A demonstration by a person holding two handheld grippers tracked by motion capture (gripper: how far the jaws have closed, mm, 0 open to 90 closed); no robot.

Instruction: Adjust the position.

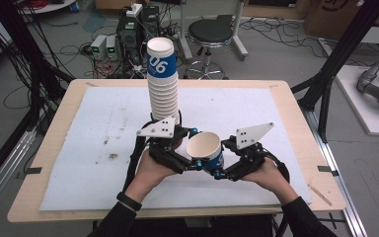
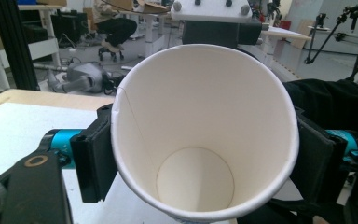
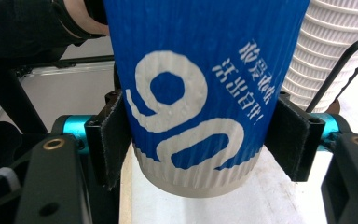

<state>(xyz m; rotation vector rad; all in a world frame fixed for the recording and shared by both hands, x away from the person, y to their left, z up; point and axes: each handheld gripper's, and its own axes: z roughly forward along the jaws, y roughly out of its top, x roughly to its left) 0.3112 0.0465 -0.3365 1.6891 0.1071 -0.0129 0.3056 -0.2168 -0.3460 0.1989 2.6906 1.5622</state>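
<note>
A single blue-and-white paper cup (image 1: 205, 150) sits low in the centre of the high view, tipped toward the person and empty inside. Both the left gripper (image 1: 190, 160) and the right gripper (image 1: 217, 170) have their jaws clamped on its sides, likely to steady it for stacking. Just behind it, at upper centre, stands the tall stack of cups (image 1: 162, 79) on the white mat (image 1: 98, 148).

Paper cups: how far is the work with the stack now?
Done: a tall stack of paper cups stands on the table. In hand: one single cup, tilted, clamped by the left gripper and the right gripper together. Left: it is not on the stack; whether it goes there, I cannot tell.
</note>
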